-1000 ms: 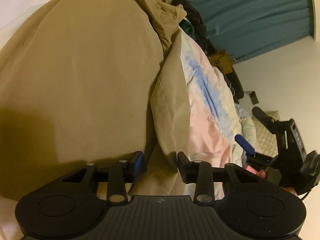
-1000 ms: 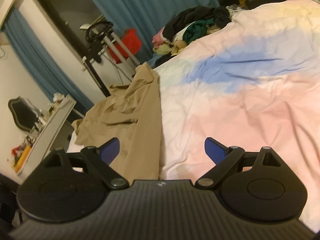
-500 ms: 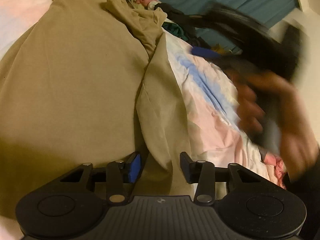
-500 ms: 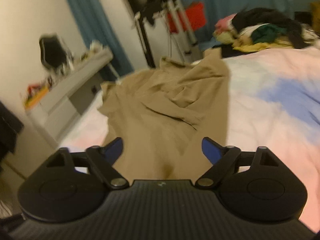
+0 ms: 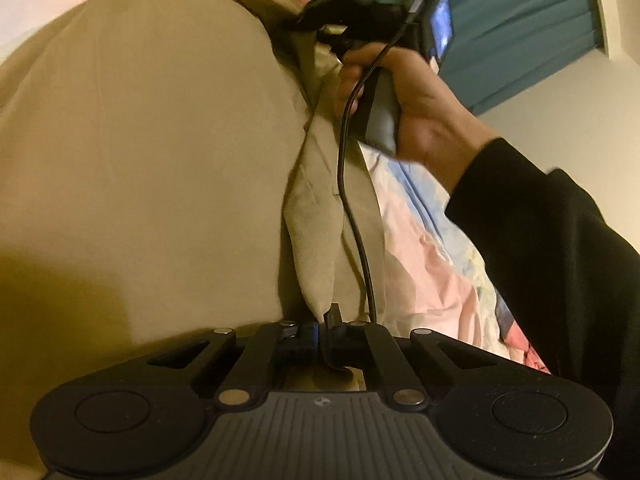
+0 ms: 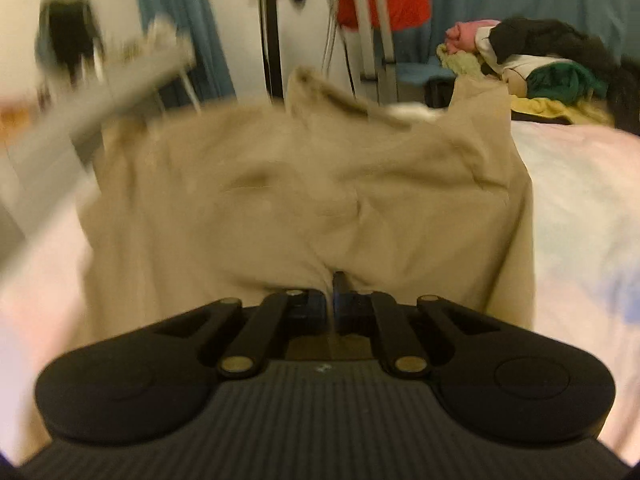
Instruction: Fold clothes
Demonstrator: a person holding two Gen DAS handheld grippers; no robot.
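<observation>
Both claws closed within the last second. Left claw (image 5: 323,334), bottom centre, now pinches a fold of the tan garment (image 5: 140,140); right claw (image 6: 330,308), open before, now nips the tan garment's near edge. Looks like both grips are set for a fold. Garment spreads from claws up-frame over the bed (image 6: 580,200); clothes pile (image 6: 540,64) upper right.

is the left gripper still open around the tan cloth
No, the left gripper has its fingers pressed together on a fold of the tan garment.
</observation>
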